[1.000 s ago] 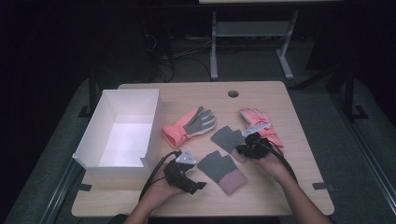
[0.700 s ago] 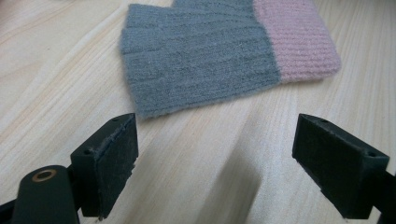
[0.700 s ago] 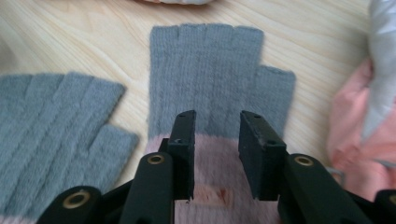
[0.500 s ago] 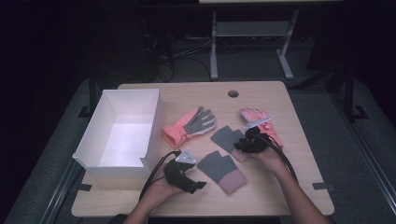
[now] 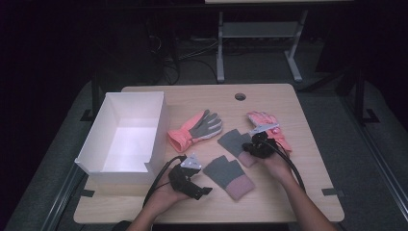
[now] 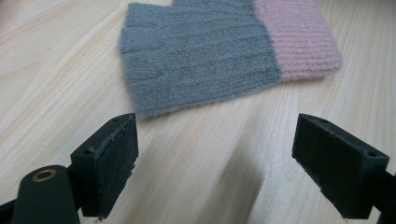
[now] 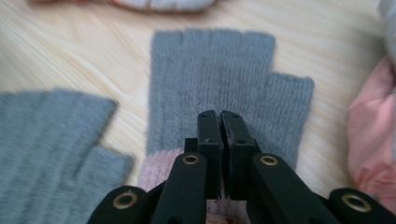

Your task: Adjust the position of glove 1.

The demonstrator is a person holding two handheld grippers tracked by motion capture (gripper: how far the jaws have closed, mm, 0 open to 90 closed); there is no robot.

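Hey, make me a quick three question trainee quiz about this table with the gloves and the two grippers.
1. True or false: the left gripper is open over bare table.
2. What does the right gripper press on? A) white box B) grey fingerless glove C) cable
3. How many gloves with a grey part and a pink cuff lie on the table?

Key: 1 true. 2 B; its jaws have just closed, with the knit under the tips, though a pinch can't be confirmed. 3 two; the second lies near the left gripper.
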